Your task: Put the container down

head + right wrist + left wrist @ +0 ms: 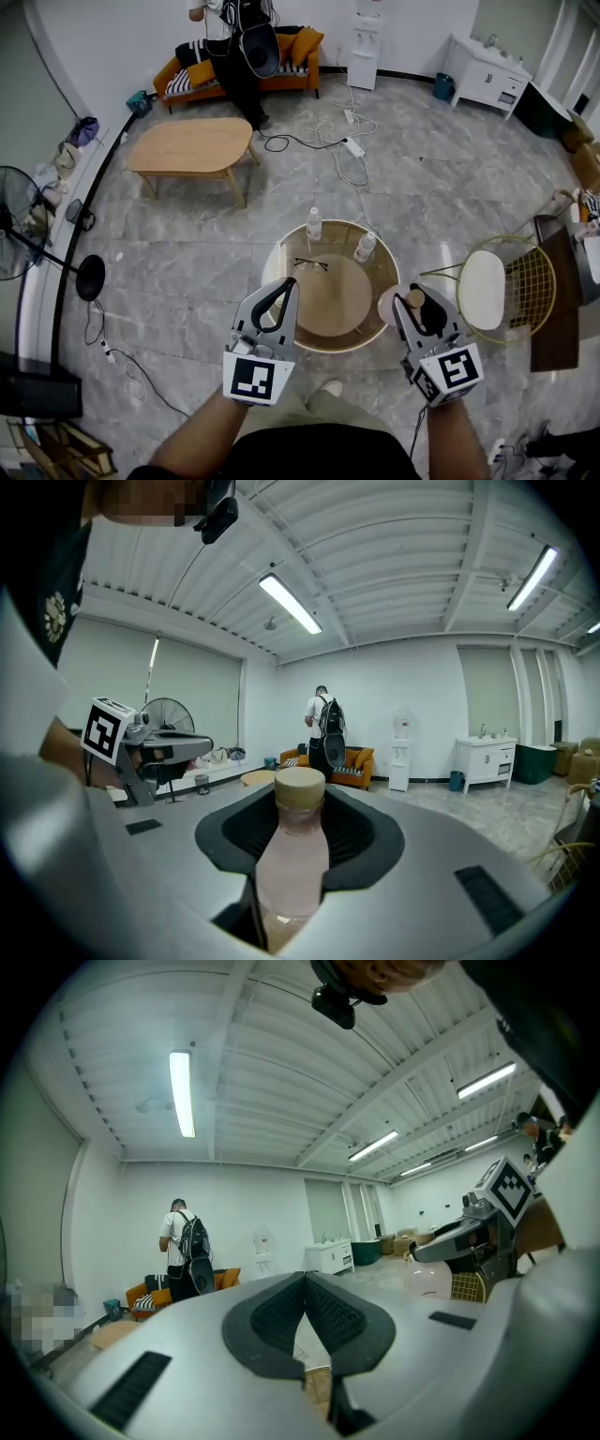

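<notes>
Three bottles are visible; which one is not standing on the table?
The pinkish bottle with the tan cap, gripped in the right claw. The two clear bottles stand upright on the round glass table.

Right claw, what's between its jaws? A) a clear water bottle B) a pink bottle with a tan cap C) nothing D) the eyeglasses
B: in the right gripper view the right claw is closed on the pink bottle, which stands upright between the pads.
</notes>
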{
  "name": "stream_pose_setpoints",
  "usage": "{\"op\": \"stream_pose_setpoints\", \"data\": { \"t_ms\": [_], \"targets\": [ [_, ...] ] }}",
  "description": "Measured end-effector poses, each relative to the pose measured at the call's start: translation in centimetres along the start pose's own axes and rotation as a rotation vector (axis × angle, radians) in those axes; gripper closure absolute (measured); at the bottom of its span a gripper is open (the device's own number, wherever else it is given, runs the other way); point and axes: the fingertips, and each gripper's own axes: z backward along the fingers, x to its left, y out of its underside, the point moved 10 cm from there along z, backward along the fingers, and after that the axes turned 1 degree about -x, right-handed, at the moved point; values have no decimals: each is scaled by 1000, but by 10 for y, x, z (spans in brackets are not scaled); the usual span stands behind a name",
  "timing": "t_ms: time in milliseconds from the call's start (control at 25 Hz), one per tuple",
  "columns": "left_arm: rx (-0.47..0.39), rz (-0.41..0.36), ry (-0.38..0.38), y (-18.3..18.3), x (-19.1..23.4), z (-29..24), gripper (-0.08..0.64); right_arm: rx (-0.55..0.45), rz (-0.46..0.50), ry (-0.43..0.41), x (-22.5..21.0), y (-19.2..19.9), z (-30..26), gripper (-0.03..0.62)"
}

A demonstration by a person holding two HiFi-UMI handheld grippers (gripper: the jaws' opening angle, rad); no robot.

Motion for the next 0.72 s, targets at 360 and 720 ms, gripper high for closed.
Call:
{"op": "stream_pose_setpoints", "data": {
  "t_ms": [360, 720],
  "targets": [
    [30, 5, 42, 24, 18, -23, 549, 19, -19, 36, -6, 19, -31, 443],
    [15, 21, 83, 42, 31, -48, 549, 61, -33, 77, -6, 44, -56, 443]
  ]
}}
